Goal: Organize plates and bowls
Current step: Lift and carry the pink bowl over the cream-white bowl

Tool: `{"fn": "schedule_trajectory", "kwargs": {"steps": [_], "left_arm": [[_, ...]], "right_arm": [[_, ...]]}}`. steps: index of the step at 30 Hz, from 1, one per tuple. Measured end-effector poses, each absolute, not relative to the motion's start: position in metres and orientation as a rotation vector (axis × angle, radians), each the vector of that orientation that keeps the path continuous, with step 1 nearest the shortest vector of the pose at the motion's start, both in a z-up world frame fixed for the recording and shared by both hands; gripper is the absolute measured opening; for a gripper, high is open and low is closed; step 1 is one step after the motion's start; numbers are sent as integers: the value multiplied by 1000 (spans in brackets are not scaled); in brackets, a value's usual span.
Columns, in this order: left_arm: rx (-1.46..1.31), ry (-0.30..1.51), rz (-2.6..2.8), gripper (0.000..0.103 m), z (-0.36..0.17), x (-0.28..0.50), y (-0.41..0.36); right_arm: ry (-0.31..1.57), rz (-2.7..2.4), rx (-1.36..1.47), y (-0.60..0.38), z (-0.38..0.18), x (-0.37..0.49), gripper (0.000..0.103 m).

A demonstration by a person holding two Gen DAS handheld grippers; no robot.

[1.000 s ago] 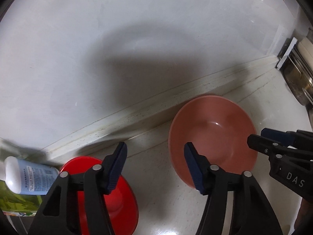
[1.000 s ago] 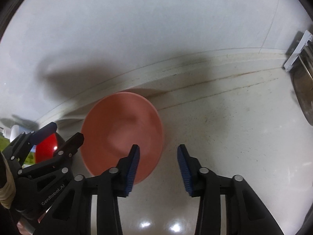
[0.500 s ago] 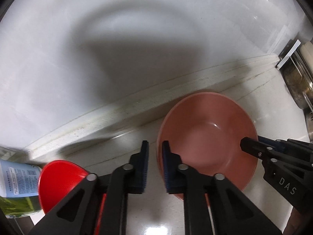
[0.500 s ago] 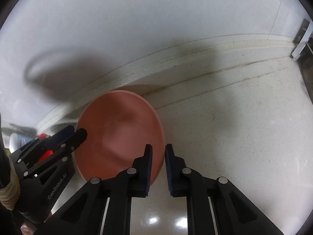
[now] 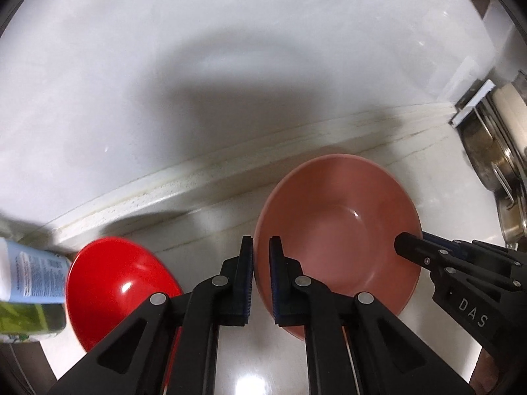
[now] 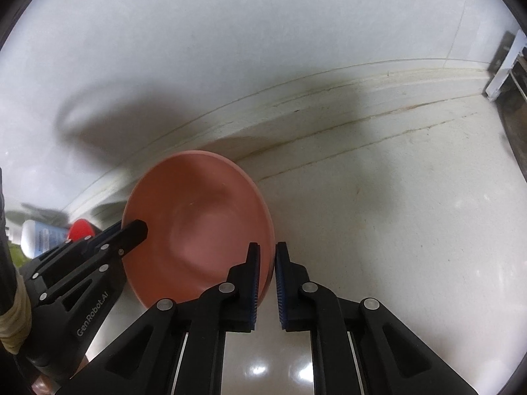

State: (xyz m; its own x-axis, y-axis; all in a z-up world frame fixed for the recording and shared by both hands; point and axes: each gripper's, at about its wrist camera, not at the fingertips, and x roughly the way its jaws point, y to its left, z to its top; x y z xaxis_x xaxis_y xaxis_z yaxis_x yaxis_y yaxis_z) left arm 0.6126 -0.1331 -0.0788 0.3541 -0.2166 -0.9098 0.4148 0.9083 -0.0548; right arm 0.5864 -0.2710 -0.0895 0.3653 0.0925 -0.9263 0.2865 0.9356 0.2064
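**Pink bowl pinched at both rims on the stone counter**

The pink bowl (image 5: 339, 230) sits on a pale, speckled stone counter (image 6: 395, 214), close to the raised lip where the counter meets a plain white wall (image 5: 164, 65). The counter is glossy near me and throws back spots of light; thin brownish lines run along it near the back edge. Shadows of my tools fall across the wall and the lip. At the far right stand metal pots (image 5: 494, 164) beside a white bracket. To the left of the pink bowl, apart from it, lies a red bowl (image 5: 118, 283), and beyond that a white and blue bottle (image 5: 29, 273) on its side over something green.

I hold both tools pointing steeply down at the counter. My left gripper (image 5: 261, 276) is drawn in narrow, its blue pads on either side of the bowl's left rim, clamping it. My right gripper (image 6: 266, 283) is likewise pulled tight on the opposite rim, one pad inside the bowl and one outside. Each tool shows in the other's view, reaching over the bowl's far edge.
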Motion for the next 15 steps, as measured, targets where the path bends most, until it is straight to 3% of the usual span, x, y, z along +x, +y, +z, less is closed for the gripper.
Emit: {"fn": "schedule_trajectory", "kwargs": {"steps": [15], "left_arm": [[170, 1078, -495, 11, -30, 519, -122]], "right_arm": [[1121, -158, 325, -265, -45, 509, 11]]}}
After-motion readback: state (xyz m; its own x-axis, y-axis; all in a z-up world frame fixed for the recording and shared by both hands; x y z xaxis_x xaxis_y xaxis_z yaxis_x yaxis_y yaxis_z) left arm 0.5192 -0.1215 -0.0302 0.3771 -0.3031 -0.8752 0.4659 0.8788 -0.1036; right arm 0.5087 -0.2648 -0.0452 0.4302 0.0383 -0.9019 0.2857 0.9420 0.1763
